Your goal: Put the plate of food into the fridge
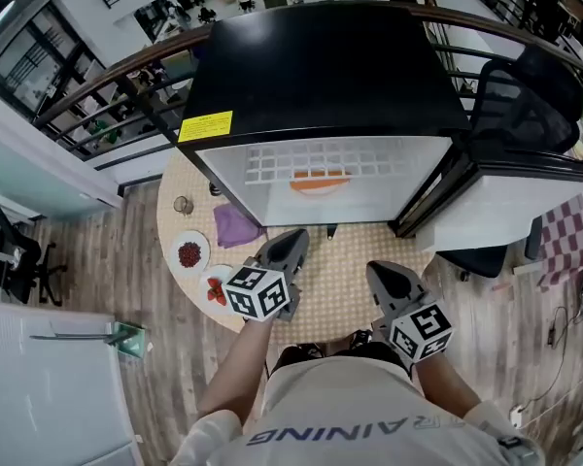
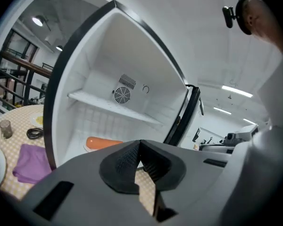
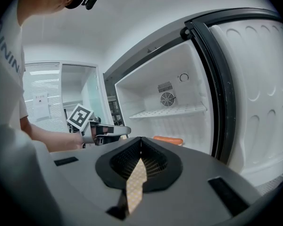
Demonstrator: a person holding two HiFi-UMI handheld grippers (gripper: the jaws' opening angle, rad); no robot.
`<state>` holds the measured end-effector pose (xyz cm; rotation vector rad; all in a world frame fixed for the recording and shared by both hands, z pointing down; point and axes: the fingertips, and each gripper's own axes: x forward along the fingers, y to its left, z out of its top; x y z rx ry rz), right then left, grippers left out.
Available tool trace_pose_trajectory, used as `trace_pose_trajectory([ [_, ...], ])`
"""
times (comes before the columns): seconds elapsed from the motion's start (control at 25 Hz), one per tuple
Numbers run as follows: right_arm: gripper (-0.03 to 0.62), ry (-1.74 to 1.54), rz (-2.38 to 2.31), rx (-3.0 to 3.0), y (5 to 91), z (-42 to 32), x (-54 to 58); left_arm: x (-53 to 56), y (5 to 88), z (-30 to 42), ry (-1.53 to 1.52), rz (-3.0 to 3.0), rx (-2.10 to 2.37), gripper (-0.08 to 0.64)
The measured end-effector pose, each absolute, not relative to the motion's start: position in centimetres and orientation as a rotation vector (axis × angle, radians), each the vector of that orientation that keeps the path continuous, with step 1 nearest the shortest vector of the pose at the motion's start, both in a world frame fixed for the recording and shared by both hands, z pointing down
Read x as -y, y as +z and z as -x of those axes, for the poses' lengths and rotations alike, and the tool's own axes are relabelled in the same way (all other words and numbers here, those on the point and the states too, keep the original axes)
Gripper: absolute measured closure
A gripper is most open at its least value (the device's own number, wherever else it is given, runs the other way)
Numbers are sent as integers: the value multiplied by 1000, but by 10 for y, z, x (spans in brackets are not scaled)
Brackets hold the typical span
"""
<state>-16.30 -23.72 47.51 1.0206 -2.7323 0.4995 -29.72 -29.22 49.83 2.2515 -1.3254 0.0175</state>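
An orange plate of food (image 1: 319, 181) lies on the floor of the open fridge (image 1: 321, 66), under its white shelf (image 2: 113, 105). The left gripper view shows this plate (image 2: 104, 143) just past my left gripper (image 2: 140, 142), whose jaws are shut with nothing between them. In the head view my left gripper (image 1: 293, 236) hangs over the table in front of the fridge opening. My right gripper (image 1: 381, 270) is a little nearer to me, to the right. Its jaws (image 3: 140, 139) are shut and empty too. The plate (image 3: 168, 140) shows beyond them.
The fridge door (image 1: 510, 202) stands open at the right. On the round checked table (image 1: 330, 280) lie a purple cloth (image 1: 235, 226), a plate of red food (image 1: 189, 254), a second small plate (image 1: 217, 287), a glass (image 1: 183, 205) and a coiled cable (image 2: 34, 133).
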Motion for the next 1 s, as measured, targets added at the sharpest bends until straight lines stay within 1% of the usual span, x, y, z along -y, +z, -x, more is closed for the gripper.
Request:
trace_pose_trajectory([
  [0.2, 572, 508, -999, 2795, 456, 169, 241, 252, 467, 312, -53, -2276, 1397, 551],
  [0.32, 572, 458, -985, 2825, 445, 176, 245, 232, 447, 317, -94, -2298, 1450, 551],
  [0.56, 572, 375, -969, 2853, 428, 185, 247, 206, 419, 328, -73, -2356, 1574, 551],
  [0.72, 572, 283, -931, 2836, 427, 188, 239, 200, 417, 336, -77, -2336, 1632, 551],
  [1.0, 572, 257, -923, 2827, 426, 191, 235, 200, 419, 333, -93, -2326, 1629, 551],
])
